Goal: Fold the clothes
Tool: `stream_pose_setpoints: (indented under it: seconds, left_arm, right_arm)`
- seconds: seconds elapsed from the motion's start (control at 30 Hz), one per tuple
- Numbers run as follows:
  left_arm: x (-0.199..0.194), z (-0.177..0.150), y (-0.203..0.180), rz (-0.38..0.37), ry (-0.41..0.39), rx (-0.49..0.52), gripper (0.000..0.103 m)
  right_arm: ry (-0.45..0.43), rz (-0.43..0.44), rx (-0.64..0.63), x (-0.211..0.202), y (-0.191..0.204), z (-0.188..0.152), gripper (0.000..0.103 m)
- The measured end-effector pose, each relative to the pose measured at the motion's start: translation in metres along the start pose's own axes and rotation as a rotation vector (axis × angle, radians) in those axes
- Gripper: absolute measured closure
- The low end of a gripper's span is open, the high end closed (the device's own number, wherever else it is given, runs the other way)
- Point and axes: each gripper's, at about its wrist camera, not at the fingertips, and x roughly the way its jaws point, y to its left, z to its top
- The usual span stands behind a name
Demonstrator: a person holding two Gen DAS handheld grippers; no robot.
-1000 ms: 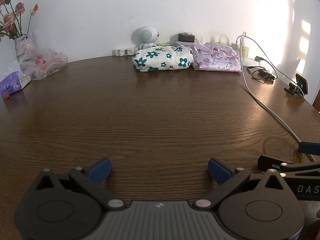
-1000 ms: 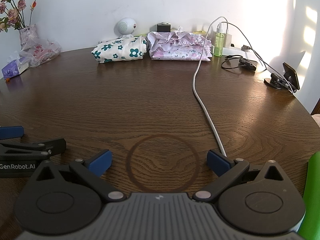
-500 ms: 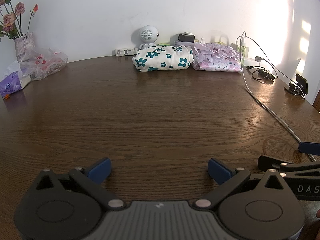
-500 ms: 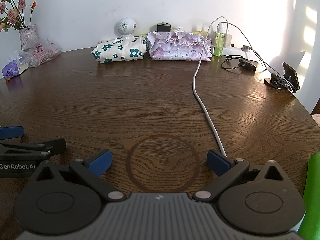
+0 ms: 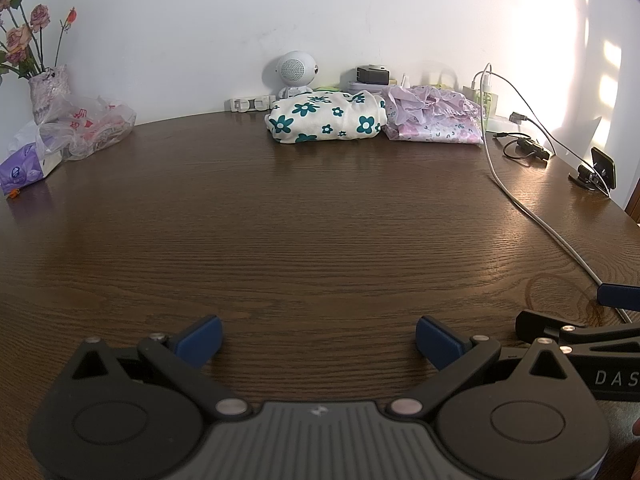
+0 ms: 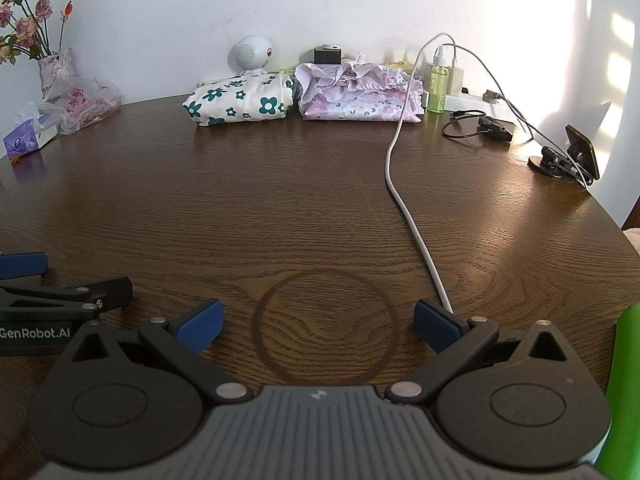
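Left wrist, folded clothes (image 5: 326, 117) beyond fingers (image 5: 198, 338)

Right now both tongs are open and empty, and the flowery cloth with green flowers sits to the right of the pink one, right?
Not quite. The flowery cloth sits to the left of the pink one, as the right wrist view shows. The left tongs and right tongs are indeed open and empty.

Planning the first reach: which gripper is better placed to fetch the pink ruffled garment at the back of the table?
Right, probably. The pink ruffled garment lies nearly ahead of the open right gripper; from the open left gripper it sits off to the right.
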Motion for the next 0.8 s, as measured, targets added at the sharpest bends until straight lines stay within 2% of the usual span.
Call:
stream_pose_setpoints:
  seconds: [0.8]
  left_arm:
    - [0.0,0.003,-0.011,0.0,-0.001,0.0,0.0]
  right_arm:
    - [-0.002,0.002,-0.001,0.0,0.0,-0.001,0.001]
